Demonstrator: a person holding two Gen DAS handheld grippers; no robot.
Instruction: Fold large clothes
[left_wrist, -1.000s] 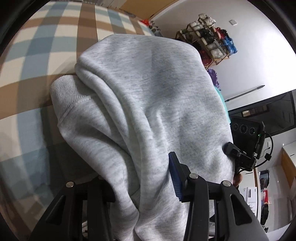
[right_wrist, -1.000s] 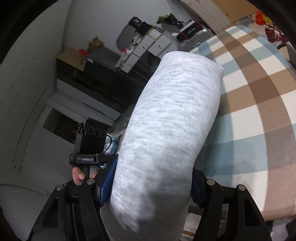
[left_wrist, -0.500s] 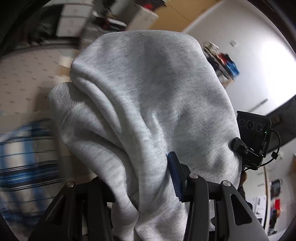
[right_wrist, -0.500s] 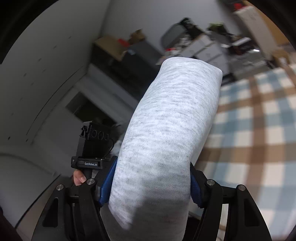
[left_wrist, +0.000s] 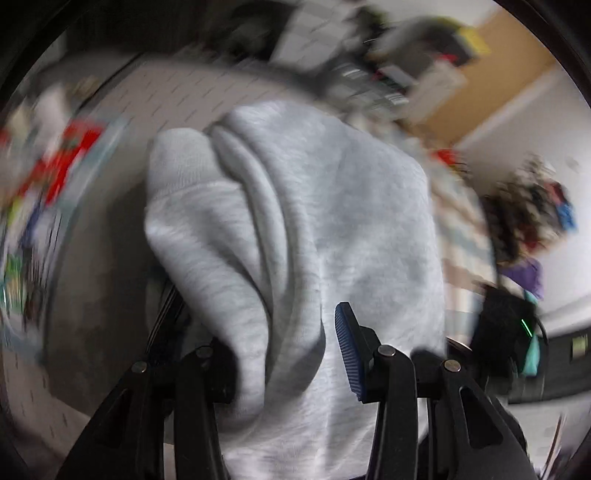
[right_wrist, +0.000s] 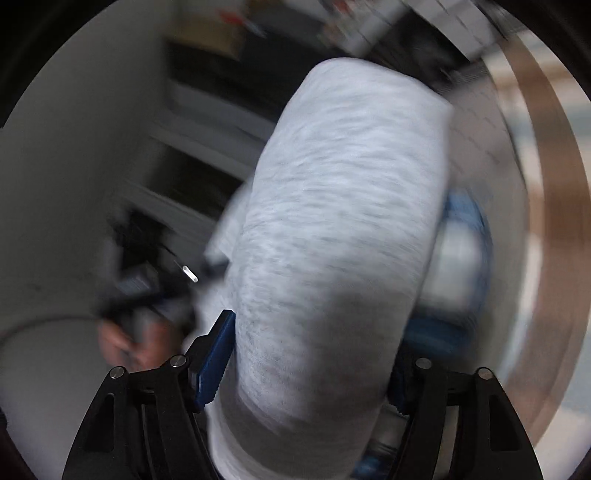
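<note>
Now both views blur, plaid bed gone behind; left gripper (left_wrist: 280, 354) pinches the sweatshirt (left_wrist: 314, 229); right gripper (right_wrist: 306, 365) opening, fabric between; likely carrying off.

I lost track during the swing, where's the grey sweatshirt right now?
The grey sweatshirt is bundled between the fingers of both grippers, filling the middle of each wrist view. The right gripper is opening around it; the left gripper clamps its folds.

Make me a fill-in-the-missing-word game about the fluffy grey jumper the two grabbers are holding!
1. The folded sweatshirt is light ___ in colour.
2. The left gripper has ___ ribbed pads.
3. The right gripper has the ___ between its fingers while its jaws are opening.
4. Both views look ___, not sharp.

Missing words: grey; blue; sweatshirt; blurred
</note>
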